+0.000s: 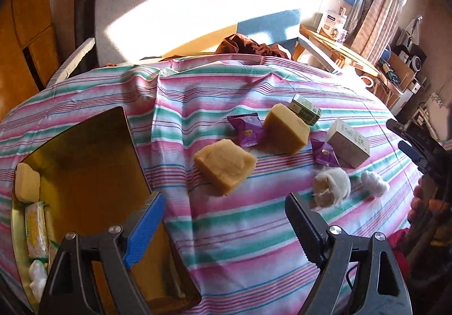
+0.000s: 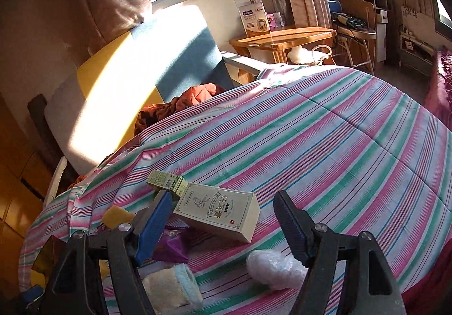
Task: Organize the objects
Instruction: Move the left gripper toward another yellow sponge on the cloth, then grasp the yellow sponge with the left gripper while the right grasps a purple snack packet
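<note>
A gold tin box [image 1: 84, 162] lies open on the striped cloth at the left, with a soap bar [image 1: 26, 185], a wrapped packet [image 1: 36, 230] and a white wad [image 1: 38, 275] along its left side. On the cloth lie two tan soap blocks [image 1: 224, 169] [image 1: 285, 128], two purple sachets [image 1: 247, 130] [image 1: 325, 152], a green box [image 1: 305, 108], a cream box [image 1: 349, 142] [image 2: 217, 209], a rolled sock [image 1: 332, 188] [image 2: 172, 286] and a white plastic wad [image 1: 374, 183] [image 2: 275, 265]. My left gripper [image 1: 226, 224] is open and empty between tin and blocks. My right gripper [image 2: 223, 221] is open and empty, just short of the cream box.
The striped cloth [image 2: 325, 139] covers a rounded table. A sofa [image 1: 183, 12] with a brown garment [image 1: 248, 45] stands behind it. A wooden side table [image 2: 282, 38] holds a carton by the window. The right gripper shows at the left wrist view's right edge [image 1: 421, 148].
</note>
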